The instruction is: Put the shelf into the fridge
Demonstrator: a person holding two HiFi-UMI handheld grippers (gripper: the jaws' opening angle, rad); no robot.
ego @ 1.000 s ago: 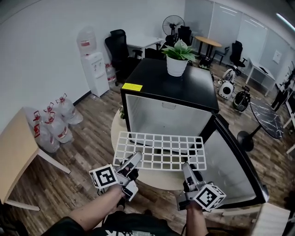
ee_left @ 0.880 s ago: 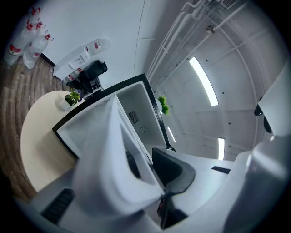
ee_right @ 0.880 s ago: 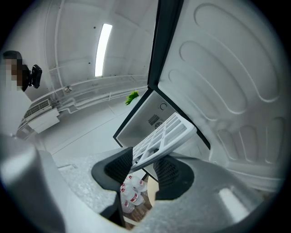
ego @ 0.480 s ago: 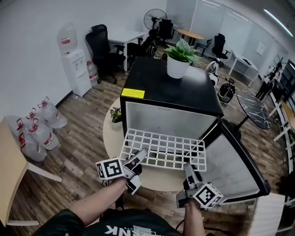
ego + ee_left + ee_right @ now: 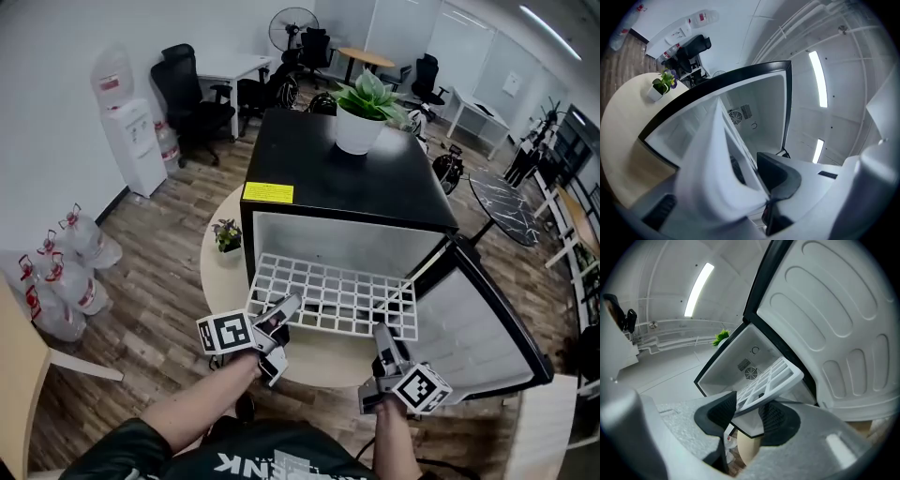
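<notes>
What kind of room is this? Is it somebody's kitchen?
Most likely an office, not a kitchen. There are black swivel chairs beside desks, and a water dispenser by the wall with spare bottles on the floor. The small fridge just sits on a round table.

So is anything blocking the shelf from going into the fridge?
Nothing visible. The door is swung open to the right, the fridge cavity looks bare, and the shelf, held by the left gripper and right gripper, has its far edge at the opening.
</notes>
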